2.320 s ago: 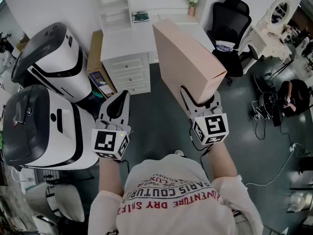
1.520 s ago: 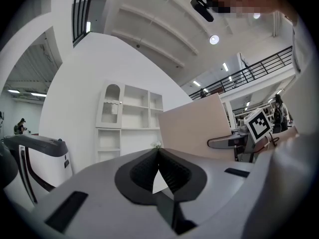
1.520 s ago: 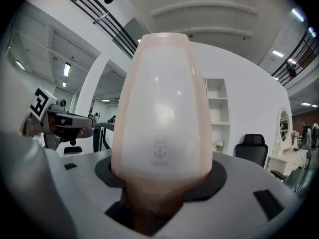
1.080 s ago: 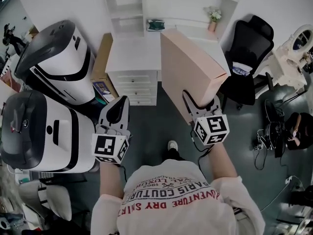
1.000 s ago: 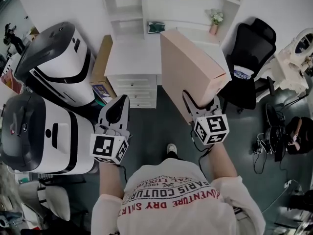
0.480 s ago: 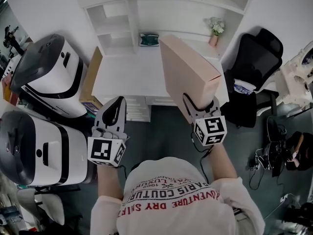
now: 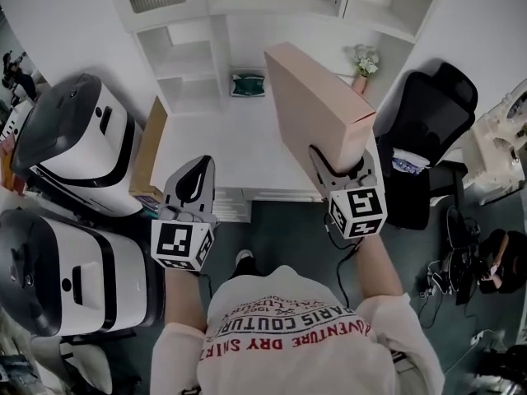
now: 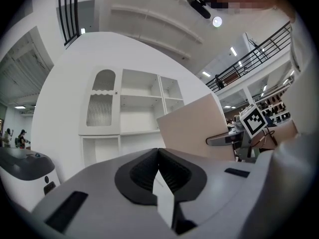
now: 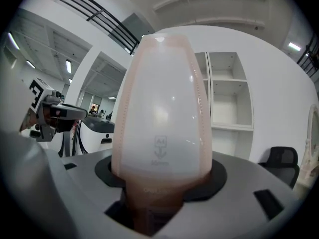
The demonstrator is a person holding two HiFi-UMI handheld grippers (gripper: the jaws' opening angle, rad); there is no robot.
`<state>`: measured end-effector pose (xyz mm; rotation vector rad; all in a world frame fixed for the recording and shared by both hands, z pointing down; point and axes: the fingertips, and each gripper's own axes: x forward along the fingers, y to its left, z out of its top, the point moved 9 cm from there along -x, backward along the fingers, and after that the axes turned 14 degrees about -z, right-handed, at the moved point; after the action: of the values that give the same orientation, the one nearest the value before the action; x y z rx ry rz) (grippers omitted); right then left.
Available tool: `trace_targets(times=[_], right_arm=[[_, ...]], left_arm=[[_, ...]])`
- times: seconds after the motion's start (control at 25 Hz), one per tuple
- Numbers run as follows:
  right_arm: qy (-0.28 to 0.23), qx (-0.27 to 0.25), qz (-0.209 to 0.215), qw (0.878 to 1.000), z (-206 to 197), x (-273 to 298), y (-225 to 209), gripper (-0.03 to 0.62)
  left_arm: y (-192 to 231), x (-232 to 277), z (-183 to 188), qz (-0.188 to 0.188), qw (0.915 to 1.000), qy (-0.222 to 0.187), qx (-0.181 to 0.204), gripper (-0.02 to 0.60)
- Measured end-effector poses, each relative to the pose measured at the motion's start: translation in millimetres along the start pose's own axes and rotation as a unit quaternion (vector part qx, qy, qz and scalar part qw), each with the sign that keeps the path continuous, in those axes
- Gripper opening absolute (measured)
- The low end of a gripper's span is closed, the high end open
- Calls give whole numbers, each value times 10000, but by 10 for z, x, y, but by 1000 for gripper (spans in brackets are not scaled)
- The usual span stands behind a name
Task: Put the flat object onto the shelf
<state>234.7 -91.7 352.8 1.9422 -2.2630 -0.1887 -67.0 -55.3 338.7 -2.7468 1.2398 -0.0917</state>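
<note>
While upright, pink, perhaps translucent box [image 7: 317, 109].

A white tabletop [image 7: 216, 151] is seen with a white shelf [image 7: 183, 60] raised along its rear edge; a small green item [image 7: 248, 84] is laid near the middle of that edge; a potted flower [image 7: 362, 66] is set at the rear right corner; an office chair [image 7: 424, 130] is stood on the dark floor [image 7: 280, 230] off the right edge.

I count two tools [image 7: 200, 164] [image 7: 339, 160], one flat box [image 7: 317, 109], two white machines [image 7: 78, 142] [image 7: 58, 274] on the left, one black chair [image 7: 428, 109] right.
</note>
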Motion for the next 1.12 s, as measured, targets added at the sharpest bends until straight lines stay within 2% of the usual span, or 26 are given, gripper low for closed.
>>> trace_targets(times=[0.16,0.28,0.44,0.6,0.76,0.92,1.12], right_arm=[[-161,-409,-238,9988,324,315,-65,295],[-361,-975,-454,9935,671,598,-98,295],[-526,-1830,-735,9789,1102,984,-55,296],[-353,-2619,-1031,9589,1370,1373,-50,296],[-201,-3558,-1189,9267,1634,1690,77,296],[-20,-4642,-1119,8786,1871,1978,271,296],[268,-5418,-997,8342,2039,2327,462,296]], left_arm=[[254,232,67,-164,9998,-89,74,14],[460,362,103,-267,9994,-175,118,14],[725,491,67,-412,9989,-145,169,14],[944,617,1,-554,9983,-121,110,14],[1182,707,-39,-649,9977,-118,135,14],[1391,774,-52,-731,9970,-191,178,14],[1599,848,-131,-832,9962,-169,192,14]])
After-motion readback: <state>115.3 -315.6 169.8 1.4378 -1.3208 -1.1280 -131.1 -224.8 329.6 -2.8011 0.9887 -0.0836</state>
